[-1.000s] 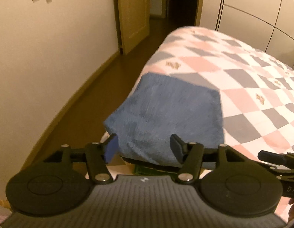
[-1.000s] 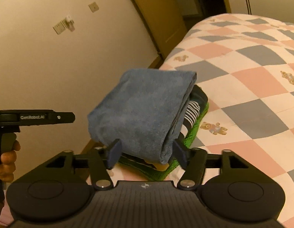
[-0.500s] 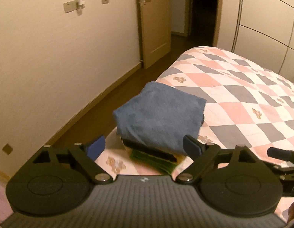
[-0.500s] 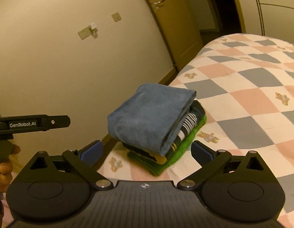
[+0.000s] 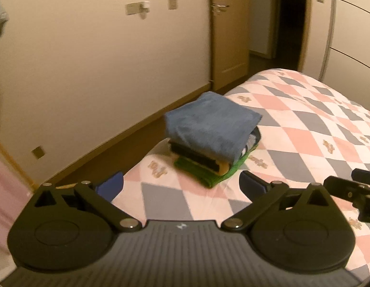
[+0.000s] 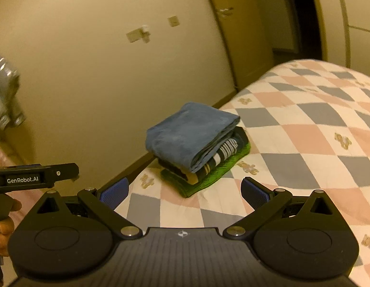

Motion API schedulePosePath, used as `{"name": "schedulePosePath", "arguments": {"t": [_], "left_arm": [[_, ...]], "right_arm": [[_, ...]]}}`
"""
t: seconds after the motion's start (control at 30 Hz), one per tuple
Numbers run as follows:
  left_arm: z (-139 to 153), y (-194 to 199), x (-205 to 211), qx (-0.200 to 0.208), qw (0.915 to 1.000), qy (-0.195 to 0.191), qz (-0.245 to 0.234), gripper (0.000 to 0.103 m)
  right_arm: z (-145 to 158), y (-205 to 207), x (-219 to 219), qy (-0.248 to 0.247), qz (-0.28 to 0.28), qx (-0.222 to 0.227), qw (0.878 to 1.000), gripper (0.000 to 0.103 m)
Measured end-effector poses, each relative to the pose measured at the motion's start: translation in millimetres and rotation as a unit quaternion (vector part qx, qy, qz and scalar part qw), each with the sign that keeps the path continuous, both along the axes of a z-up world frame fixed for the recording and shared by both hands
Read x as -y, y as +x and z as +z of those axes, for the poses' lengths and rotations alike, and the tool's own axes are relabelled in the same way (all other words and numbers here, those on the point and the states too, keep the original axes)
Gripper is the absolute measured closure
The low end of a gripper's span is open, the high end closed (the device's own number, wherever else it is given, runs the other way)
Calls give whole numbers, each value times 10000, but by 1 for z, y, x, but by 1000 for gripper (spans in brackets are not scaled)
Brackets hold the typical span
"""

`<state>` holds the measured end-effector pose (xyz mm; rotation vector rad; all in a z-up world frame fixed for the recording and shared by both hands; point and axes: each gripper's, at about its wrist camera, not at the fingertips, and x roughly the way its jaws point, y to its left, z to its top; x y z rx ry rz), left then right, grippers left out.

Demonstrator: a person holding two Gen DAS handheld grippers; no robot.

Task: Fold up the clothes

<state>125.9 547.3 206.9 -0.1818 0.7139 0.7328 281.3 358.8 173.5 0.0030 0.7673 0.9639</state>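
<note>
Both grippers have backed away from the pile since a second ago, when their pads stood on either side of the blue garment's near edge; it now lies well ahead of them and looks smaller in both views. The left gripper is empty and its jaws are opening, blue pads spread wide over the quilt. The right gripper is likewise spread fully with nothing between its fingers. In the right wrist view the left gripper's black body shows at the left edge with a hand on its grip.

The folded blue garment tops a stack of folded clothes: a dark striped piece, a yellow one and a green one at the bottom. The stack sits near the bed's corner on the checked quilt, close to the edge facing the wall. The blue garment's long axis runs diagonally from near left to far right, its rounded fold facing right and layered open ends toward the grippers. A door stands beyond.
</note>
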Motion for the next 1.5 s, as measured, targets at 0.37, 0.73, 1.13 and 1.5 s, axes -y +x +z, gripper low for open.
{"name": "schedulePosePath", "arguments": {"t": [0.37, 0.73, 1.13, 1.5], "left_arm": [[30, -43, 37, 272, 9986, 327, 300, 1], [43, -45, 6, 270, 9990, -368, 28, 1], [19, -19, -22, -112, 9979, -407, -488, 1], [-14, -9, -28, -439, 9953, -654, -557, 1]], "right_arm": [[26, -30, 11, 95, 55, 953, 9954, 0], [51, -37, 11, 486, -554, 1045, 9918, 0], [32, -41, -10, -176, -872, 525, 9947, 0], [-4, -37, -19, -676, -975, 65, 9929, 0]]}}
